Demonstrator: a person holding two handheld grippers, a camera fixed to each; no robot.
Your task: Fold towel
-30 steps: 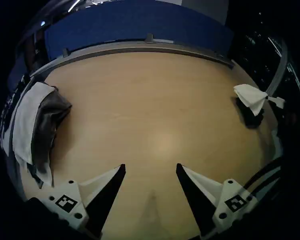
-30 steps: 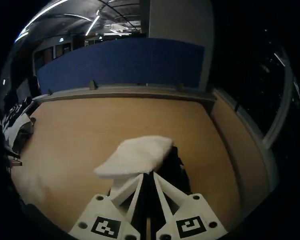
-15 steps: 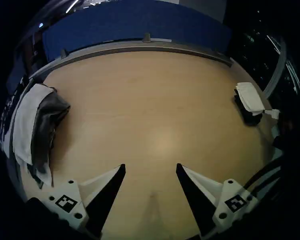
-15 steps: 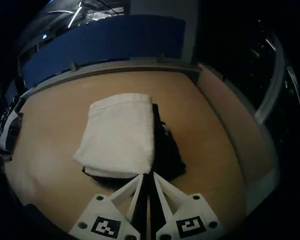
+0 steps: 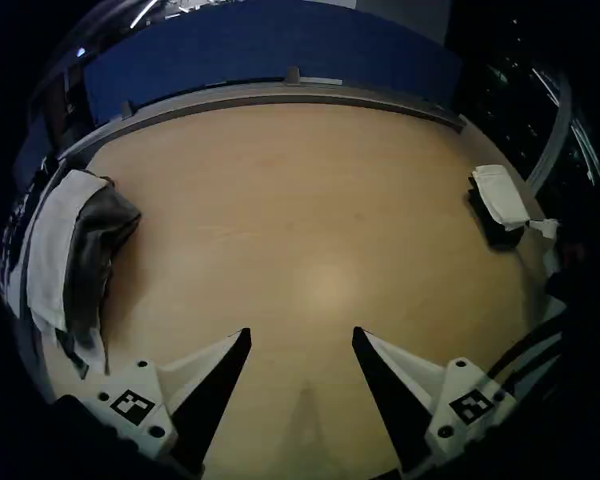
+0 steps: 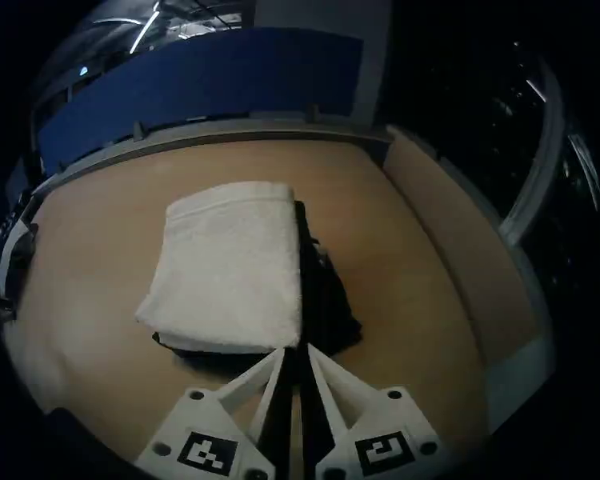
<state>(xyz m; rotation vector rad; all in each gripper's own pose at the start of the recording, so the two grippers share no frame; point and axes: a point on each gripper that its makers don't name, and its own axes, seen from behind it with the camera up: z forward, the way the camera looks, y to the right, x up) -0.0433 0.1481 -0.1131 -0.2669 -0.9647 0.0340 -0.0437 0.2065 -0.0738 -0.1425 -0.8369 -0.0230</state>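
A folded white towel (image 6: 228, 264) lies flat on a dark folded towel (image 6: 328, 300) on the wooden table (image 6: 100, 240). My right gripper (image 6: 296, 350) is shut, its tips pinching the white towel's near right corner. In the left gripper view the same white towel (image 5: 500, 194) rests on the dark one (image 5: 492, 230) at the far right, with the right gripper (image 5: 544, 228) at its near end. My left gripper (image 5: 300, 332) hangs open above bare table (image 5: 300, 208) with nothing between its fingers.
A heap of white cloth (image 5: 48, 248) and grey cloth (image 5: 96, 240) lies at the table's left edge. A blue partition (image 5: 260, 40) runs behind the table's grey back rail (image 5: 292, 88). A second desk surface (image 6: 460, 256) adjoins on the right.
The white towel hung bunched from my right gripper a second ago; it now lies flat on the dark towel. The left gripper has barely moved.
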